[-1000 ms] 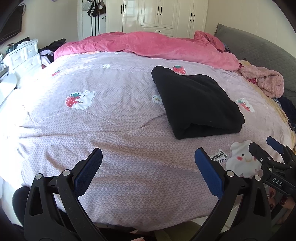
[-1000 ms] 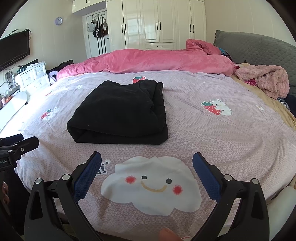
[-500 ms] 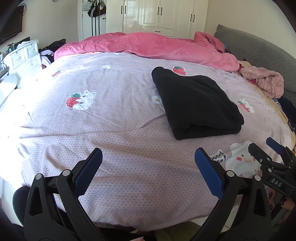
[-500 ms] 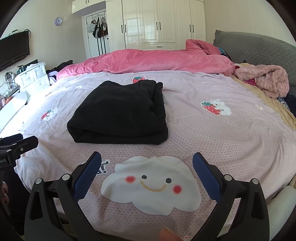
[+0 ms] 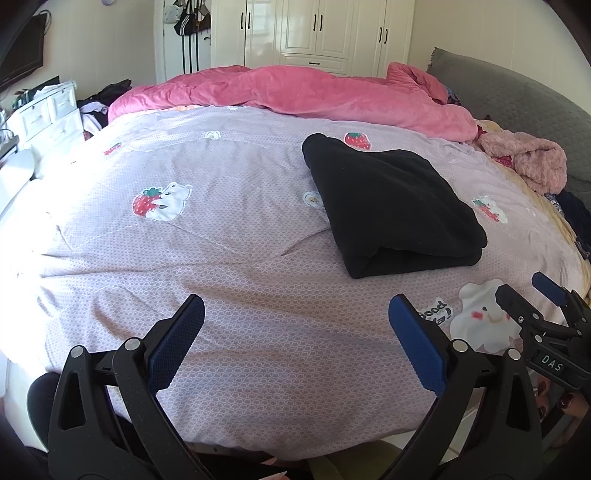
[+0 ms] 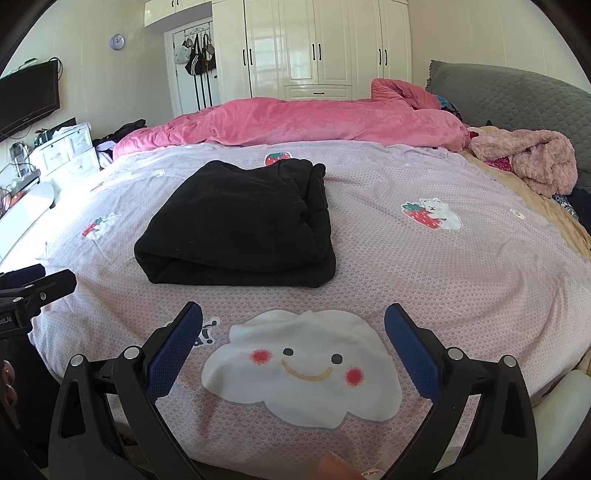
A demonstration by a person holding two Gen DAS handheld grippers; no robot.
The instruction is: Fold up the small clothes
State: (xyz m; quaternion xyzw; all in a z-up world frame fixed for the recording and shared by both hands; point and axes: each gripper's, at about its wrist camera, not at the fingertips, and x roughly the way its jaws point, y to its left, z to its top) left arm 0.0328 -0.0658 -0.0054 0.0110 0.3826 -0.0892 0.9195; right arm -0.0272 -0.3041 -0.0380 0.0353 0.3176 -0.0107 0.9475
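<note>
On the lilac bedspread (image 5: 221, 258), seen from the left wrist view, a folded black garment (image 5: 388, 206) lies right of centre, a neat thick rectangle with its rounded fold facing the near edge of the bed. The left gripper (image 5: 295, 332) hovers over the near part of the bedspread with its blue-padded fingers spread wide and nothing between them; it is well apart from the garment. At the lower right the right gripper (image 5: 532, 306) enters the frame, its black arms bearing a small label, also clear of the cloth. A rumpled pink duvet (image 5: 295, 96) runs along the far side of the bed, a fuzzy pink garment (image 5: 528, 162) sits near the grey headboard (image 5: 517, 96), and white wardrobes (image 5: 314, 33) stand behind.

In the right wrist view, the black garment (image 6: 240, 229) lies left of centre, beyond a white smiling cloud print (image 6: 303, 365) on the bedspread (image 6: 443, 266). The right gripper (image 6: 293, 339) hangs above that cloud, its jaws released and wide apart, gripping nothing and short of the garment's near edge. The left gripper (image 6: 48, 284) shows at the left edge, one black finger pointing toward the bed. The pink duvet (image 6: 295, 122), fuzzy pink garment (image 6: 528, 158) and a wall television (image 6: 27, 96) fill the background.
</note>
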